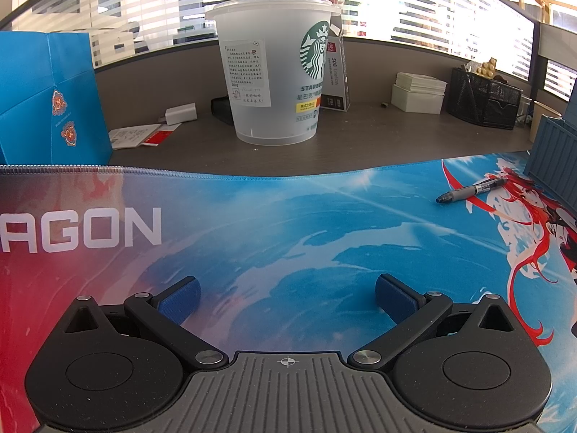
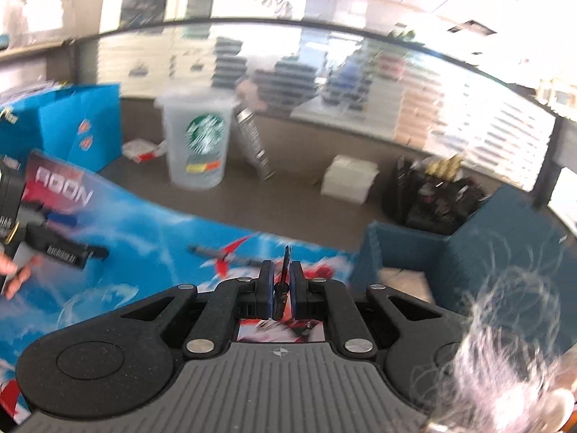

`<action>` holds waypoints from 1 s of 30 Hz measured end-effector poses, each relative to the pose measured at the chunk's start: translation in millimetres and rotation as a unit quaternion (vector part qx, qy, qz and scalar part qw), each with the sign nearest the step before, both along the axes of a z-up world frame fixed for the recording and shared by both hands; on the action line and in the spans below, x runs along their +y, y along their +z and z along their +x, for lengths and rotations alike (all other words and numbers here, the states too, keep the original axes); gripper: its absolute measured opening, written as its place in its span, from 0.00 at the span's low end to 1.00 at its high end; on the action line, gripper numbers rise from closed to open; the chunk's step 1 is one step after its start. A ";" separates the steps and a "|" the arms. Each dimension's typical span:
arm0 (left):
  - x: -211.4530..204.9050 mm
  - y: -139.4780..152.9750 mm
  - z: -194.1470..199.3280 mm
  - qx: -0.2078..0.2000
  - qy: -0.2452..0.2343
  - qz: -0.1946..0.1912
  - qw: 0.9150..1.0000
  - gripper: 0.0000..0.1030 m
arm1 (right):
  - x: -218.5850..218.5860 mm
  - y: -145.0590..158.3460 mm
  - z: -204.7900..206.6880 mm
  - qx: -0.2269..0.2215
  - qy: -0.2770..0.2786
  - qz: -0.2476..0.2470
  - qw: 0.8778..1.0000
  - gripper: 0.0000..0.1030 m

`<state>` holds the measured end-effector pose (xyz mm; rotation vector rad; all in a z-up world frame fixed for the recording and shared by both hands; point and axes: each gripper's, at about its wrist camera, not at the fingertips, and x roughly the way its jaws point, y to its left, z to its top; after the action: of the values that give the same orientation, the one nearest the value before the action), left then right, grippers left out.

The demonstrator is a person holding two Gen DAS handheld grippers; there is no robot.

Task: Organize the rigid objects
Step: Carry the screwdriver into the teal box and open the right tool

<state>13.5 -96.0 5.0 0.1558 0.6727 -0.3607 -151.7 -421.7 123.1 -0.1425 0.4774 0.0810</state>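
Observation:
My left gripper (image 1: pixel 286 290) is open and empty, low over the blue and red AGON desk mat (image 1: pixel 252 223). A grey pen (image 1: pixel 470 190) lies on the mat at the right, well ahead of it, next to a blue storage box (image 1: pixel 551 151). My right gripper (image 2: pixel 280 288) is shut on a thin dark pen (image 2: pixel 285 267) that sticks up between the pads, held above the mat. The blue box (image 2: pixel 414 249) stands just to its right. The grey pen (image 2: pixel 223 252) lies on the mat ahead. The left gripper (image 2: pixel 68 238) shows at the far left.
A clear Starbucks cup (image 1: pixel 276 72) stands on the desk behind the mat. A blue paper bag (image 1: pixel 50 101) is at the left. White boxes (image 1: pixel 418 93) and a black mesh organizer (image 1: pixel 483 97) sit at the back right. The right view is blurred.

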 end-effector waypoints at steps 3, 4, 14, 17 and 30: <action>0.0 0.0 0.0 0.000 0.000 0.000 1.000 1.00 | -16.2 12.1 -1.2 -0.013 -0.021 -0.005 1.000 0.08; 0.0 0.0 0.0 0.000 0.000 0.000 1.000 1.00 | -21.7 14.5 -1.5 -0.015 -0.028 -0.006 0.999 0.08; 0.1 0.1 -0.1 0.000 0.000 0.000 1.000 1.00 | -63.2 7.5 -7.2 0.016 -0.083 -0.025 0.996 0.08; 0.1 0.1 0.0 0.000 0.000 0.000 1.000 1.00 | -71.3 -0.1 -7.2 0.035 -0.095 -0.031 0.994 0.08; 0.0 0.1 -0.1 0.000 0.000 0.000 1.000 1.00 | -91.9 -30.7 11.2 0.131 -0.111 -0.073 0.982 0.08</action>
<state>13.4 -96.0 5.1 0.1553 0.6724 -0.3603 -140.5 -513.6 92.4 -0.2235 0.7594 -0.1573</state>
